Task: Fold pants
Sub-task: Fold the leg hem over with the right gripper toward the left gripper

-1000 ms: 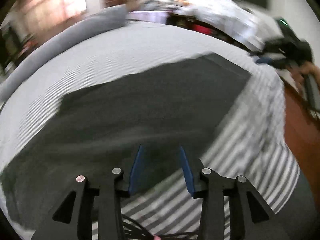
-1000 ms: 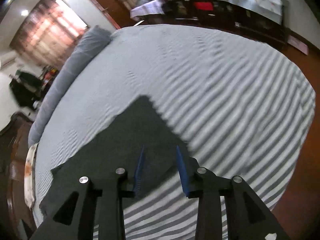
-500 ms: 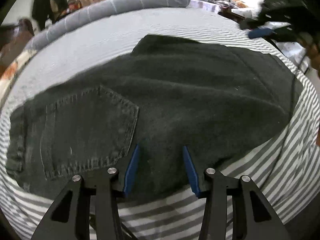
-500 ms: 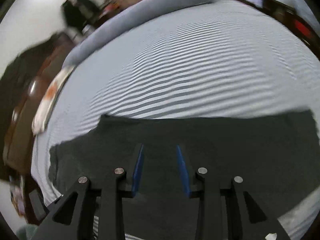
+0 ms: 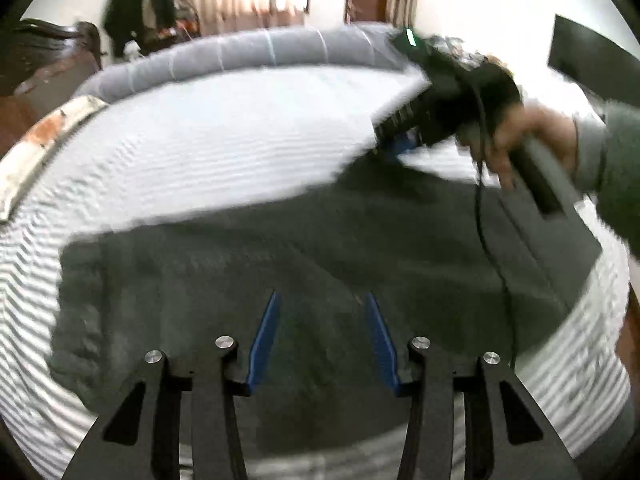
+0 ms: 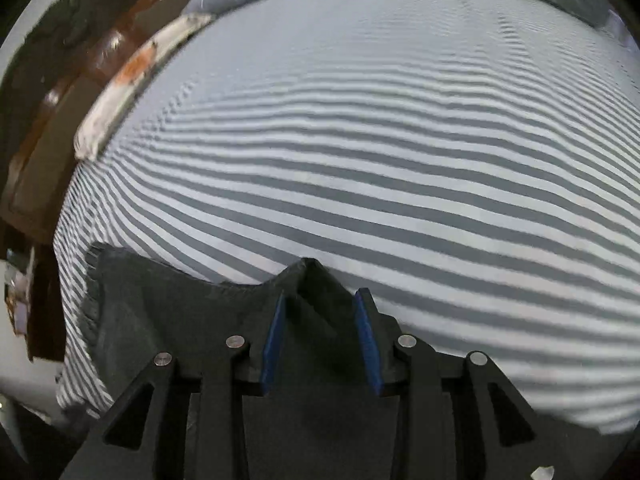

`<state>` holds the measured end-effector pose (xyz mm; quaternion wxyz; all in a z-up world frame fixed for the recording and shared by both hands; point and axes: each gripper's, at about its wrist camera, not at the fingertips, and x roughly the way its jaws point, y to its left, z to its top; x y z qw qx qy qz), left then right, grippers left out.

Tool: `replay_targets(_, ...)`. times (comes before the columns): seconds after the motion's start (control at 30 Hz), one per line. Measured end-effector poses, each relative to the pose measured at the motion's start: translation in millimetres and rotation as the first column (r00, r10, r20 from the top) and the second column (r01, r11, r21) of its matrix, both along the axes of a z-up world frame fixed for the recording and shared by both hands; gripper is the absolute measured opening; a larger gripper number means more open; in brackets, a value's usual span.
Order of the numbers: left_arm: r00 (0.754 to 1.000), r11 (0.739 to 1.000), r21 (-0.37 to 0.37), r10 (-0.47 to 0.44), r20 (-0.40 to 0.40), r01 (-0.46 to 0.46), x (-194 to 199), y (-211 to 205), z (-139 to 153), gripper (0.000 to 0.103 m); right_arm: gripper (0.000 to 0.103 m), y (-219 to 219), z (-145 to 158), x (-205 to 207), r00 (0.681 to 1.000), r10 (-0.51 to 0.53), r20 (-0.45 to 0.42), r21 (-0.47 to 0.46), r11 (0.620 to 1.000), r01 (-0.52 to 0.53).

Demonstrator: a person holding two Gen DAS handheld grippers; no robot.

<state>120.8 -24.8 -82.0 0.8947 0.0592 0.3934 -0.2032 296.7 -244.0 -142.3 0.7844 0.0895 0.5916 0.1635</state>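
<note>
Dark grey pants point(image 5: 320, 248) lie spread flat on a striped bed. My left gripper point(image 5: 320, 300) is open and hovers over the near part of the pants, holding nothing. In the left wrist view my right gripper point(image 5: 400, 146) sits at the far edge of the pants, held by a hand. In the right wrist view my right gripper point(image 6: 320, 296) has its jaws apart, with a raised peak of the pants' far edge point(image 6: 308, 268) between the fingers. The fabric there is lifted and creased.
The bed has a grey and white striped sheet point(image 6: 400, 140). A long grey bolster point(image 5: 260, 52) runs along its far side. A white and orange cloth point(image 6: 128, 76) lies at the bed's left edge, next to dark wooden furniture point(image 6: 48, 120).
Both grippers have swung across the pants. The right gripper has come down onto the far edge, and the fabric now rises between its fingers. The left view has turned toward the bolster.
</note>
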Motion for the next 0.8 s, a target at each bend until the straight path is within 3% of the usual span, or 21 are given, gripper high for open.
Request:
replay_targets(0.17, 0.999, 0.999, 0.013, 0.036, 0.021, -0.036, 46, 10, -2, 0.050, 0.035, 2, 1, -14, 0.999, 0.047, -0.005, 0.066, 0.997, -0.047)
replay_targets(0.27, 0.997, 0.997, 0.019, 0.073, 0.015, -0.073, 61, 19, -17, 0.050, 0.035, 4, -1, -27, 0.994, 0.106, -0.009, 0.097, 0.990, -0.104)
replay_targets(0.37, 0.992, 0.991, 0.042, 0.126, -0.009, -0.126, 66, 26, -34, 0.050, 0.034, 10, -6, -19, 0.995, 0.098, 0.000, 0.116, 0.989, -0.097)
replay_targets(0.4, 0.989, 0.989, 0.026, 0.144, -0.033, -0.143, 69, 29, -39, 0.050, 0.032, 10, -7, -14, 0.997, 0.075, 0.003, 0.133, 0.988, -0.074)
replay_targets(0.47, 0.986, 0.987, -0.005, 0.160, -0.051, -0.161, 70, 33, -37, 0.050, 0.011, 8, -2, -4, 0.999, 0.016, 0.036, 0.151, 0.988, -0.021)
replay_targets(0.57, 0.990, 0.990, -0.027, 0.142, 0.011, -0.142, 60, 33, -22, 0.052, 0.008, 9, 12, -3, 0.996, 0.014, 0.090, 0.131, 0.991, -0.026)
replay_targets(0.67, 0.996, 0.995, -0.053, 0.085, 0.009, -0.085, 55, 28, -19, 0.055, 0.006, 6, 15, -1, 0.992, 0.002, 0.127, 0.113, 0.993, -0.017)
replay_targets(0.8, 0.999, 0.999, 0.025, -0.034, -0.008, 0.034, 44, 5, -27, 0.055, 0.005, 7, -17, 16, 0.996, -0.045, 0.071, 0.076, 0.996, 0.039)
